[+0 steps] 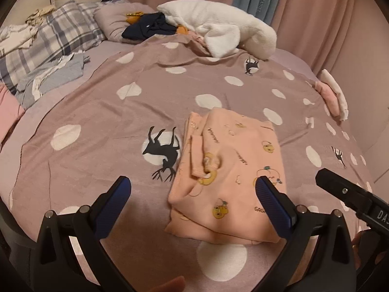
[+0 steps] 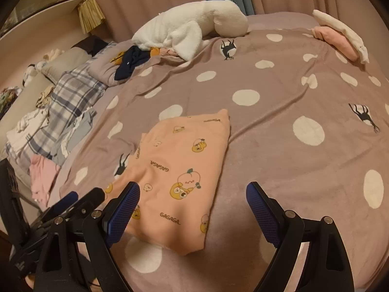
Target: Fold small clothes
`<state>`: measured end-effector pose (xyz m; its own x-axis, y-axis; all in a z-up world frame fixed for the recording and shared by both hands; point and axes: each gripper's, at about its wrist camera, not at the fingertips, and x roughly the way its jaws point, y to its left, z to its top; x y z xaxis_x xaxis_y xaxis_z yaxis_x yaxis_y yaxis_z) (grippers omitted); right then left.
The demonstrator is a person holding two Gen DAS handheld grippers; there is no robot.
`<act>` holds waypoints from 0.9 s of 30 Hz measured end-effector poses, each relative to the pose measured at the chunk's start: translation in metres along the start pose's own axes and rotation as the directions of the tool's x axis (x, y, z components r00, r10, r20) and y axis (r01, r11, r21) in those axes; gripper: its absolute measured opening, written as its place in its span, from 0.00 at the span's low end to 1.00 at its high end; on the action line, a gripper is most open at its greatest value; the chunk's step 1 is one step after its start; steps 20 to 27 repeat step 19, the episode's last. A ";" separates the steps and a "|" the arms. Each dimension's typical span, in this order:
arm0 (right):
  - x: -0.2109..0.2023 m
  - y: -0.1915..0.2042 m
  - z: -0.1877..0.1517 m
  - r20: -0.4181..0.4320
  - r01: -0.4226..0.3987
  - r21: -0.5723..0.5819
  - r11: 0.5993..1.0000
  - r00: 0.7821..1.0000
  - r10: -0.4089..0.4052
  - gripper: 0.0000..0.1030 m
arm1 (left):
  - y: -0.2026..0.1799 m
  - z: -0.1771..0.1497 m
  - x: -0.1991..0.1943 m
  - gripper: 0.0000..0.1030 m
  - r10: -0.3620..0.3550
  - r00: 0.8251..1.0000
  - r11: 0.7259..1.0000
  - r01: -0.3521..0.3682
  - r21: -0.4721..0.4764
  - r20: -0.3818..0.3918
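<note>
A small peach garment (image 1: pixel 226 177) printed with cartoon bears lies folded on the mauve polka-dot blanket (image 1: pixel 102 112). In the left wrist view my left gripper (image 1: pixel 193 187) hovers open just above its near left part, and nothing is between the blue pads. The right wrist view shows the same peach garment (image 2: pixel 180 170) as a flat rectangle. My right gripper (image 2: pixel 193 194) stands open over its near right edge and holds nothing. The black tip of the right gripper (image 1: pixel 350 194) shows at the right of the left wrist view.
A white fluffy blanket (image 1: pixel 218 31) and dark clothes (image 1: pixel 150 28) sit at the far end of the bed. Plaid pillows (image 1: pixel 56 39) and loose clothes (image 1: pixel 48 77) lie to the left. A folded pink and white stack (image 2: pixel 340 36) rests at the far right edge.
</note>
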<state>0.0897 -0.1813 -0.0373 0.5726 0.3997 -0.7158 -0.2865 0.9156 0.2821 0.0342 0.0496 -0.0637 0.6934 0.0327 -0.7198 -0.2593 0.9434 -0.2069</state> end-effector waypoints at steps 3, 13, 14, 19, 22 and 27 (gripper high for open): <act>0.003 0.005 0.000 -0.006 0.001 -0.010 1.000 1.000 -0.001 0.87 | 0.002 0.000 0.002 0.99 -0.001 1.000 1.000 0.001 -0.005 -0.012; 0.006 0.013 -0.002 -0.007 0.033 -0.035 0.999 0.999 -0.033 0.87 | 0.000 0.001 0.003 0.99 0.004 1.000 1.000 -0.004 0.000 -0.019; 0.006 0.013 -0.003 -0.008 0.036 -0.035 0.999 0.999 -0.037 0.87 | 0.000 0.000 0.003 0.99 0.009 1.000 1.000 -0.009 0.005 -0.018; 0.007 0.015 -0.004 -0.004 0.083 -0.045 0.996 0.997 -0.083 0.87 | 0.001 -0.001 0.001 0.99 0.011 1.000 1.000 -0.011 0.002 -0.008; 0.007 0.015 -0.004 -0.004 0.083 -0.045 0.996 0.997 -0.083 0.87 | 0.001 -0.001 0.001 0.99 0.011 1.000 1.000 -0.011 0.002 -0.008; 0.007 0.015 -0.004 -0.004 0.083 -0.045 0.996 0.997 -0.083 0.87 | 0.001 -0.001 0.001 0.99 0.011 1.000 1.000 -0.011 0.002 -0.008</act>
